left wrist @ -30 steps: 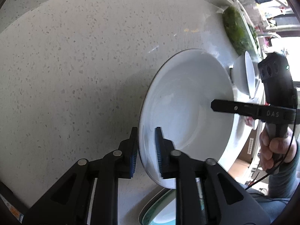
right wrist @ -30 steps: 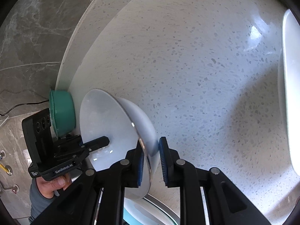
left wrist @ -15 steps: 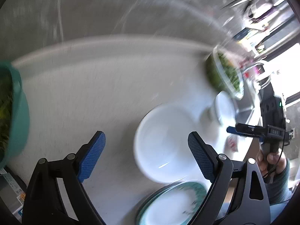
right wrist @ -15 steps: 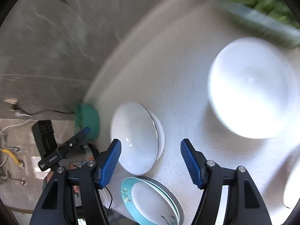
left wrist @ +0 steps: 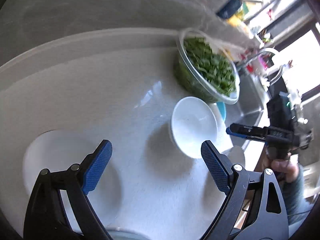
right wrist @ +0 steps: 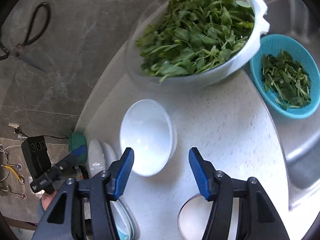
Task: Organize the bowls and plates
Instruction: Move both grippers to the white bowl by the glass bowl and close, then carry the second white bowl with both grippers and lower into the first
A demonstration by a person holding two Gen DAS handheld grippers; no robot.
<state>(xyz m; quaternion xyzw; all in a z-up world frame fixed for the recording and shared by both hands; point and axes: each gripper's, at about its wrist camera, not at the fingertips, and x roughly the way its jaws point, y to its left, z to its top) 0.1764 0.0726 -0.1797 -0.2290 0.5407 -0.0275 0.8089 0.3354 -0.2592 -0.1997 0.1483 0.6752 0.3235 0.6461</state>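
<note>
Both grippers have let go of the large white bowl (right wrist: 96,158) (a second ago each pinched its rim). The left gripper (left wrist: 156,168) gapes wide and empty; the right gripper (right wrist: 161,172), its jaws just narrowing, stands half-open over a smaller white bowl (right wrist: 147,136) at frame centre.
</note>
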